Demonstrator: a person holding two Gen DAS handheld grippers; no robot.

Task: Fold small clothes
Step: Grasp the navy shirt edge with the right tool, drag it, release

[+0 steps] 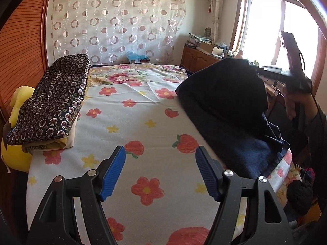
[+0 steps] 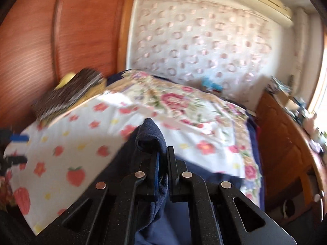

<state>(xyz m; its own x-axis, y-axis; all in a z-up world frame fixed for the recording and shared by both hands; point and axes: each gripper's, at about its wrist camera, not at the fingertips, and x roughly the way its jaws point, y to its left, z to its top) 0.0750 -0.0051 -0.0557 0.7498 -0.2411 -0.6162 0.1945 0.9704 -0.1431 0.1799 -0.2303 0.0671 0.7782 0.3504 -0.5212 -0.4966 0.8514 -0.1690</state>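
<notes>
The right hand-held gripper (image 2: 162, 153) pinches a corner of the dark blue cloth (image 1: 224, 106) lifted off the bed (image 1: 155, 114), while the left hand-held gripper (image 1: 160, 173) waits wide open and empty, so that small pinch might slip and drop it.

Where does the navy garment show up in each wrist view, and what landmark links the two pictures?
Left wrist: navy garment at right, its corner lifted off the bedsheet by the right gripper.
Right wrist: navy garment at bottom centre, pinched between the closed jaws.
Shared landmark: the folded patterned dark cloth at the bed's left edge.
</notes>
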